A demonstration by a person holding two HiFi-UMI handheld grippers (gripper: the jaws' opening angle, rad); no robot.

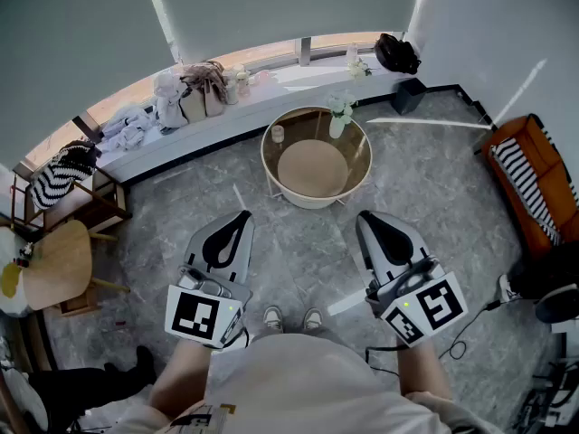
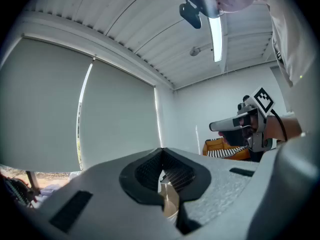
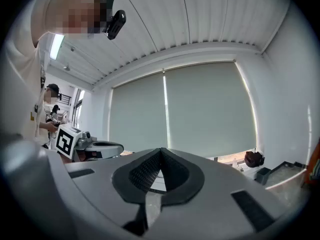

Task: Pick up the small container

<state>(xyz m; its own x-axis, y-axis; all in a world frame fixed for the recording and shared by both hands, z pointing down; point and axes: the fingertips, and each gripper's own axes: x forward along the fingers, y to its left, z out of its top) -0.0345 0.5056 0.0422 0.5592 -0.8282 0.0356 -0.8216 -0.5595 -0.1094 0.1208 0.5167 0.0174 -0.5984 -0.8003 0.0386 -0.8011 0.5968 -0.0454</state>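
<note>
A small white container [image 1: 278, 134] stands on the left part of the round glass-topped table [image 1: 358, 171], beside a vase of flowers [image 1: 337, 120]. Both grippers hover low over the floor, well short of the table and touching nothing. My left gripper [image 1: 242, 216] points toward the table's left side with its jaws shut and empty, as the left gripper view [image 2: 161, 156] also shows. My right gripper [image 1: 365, 216] points toward the table's right side, likewise shut and empty in its own view [image 3: 160, 156]. Both gripper cameras are tilted up at the blinds and ceiling, so the container is hidden from them.
A curved window ledge [image 1: 271, 93] behind the table holds bags and clothes. A wooden chair [image 1: 54, 265] stands at the left and an orange sofa [image 1: 534, 179] with a striped cushion at the right. A dark box [image 1: 409, 95] sits by the ledge. The person's shoes [image 1: 291, 317] show below.
</note>
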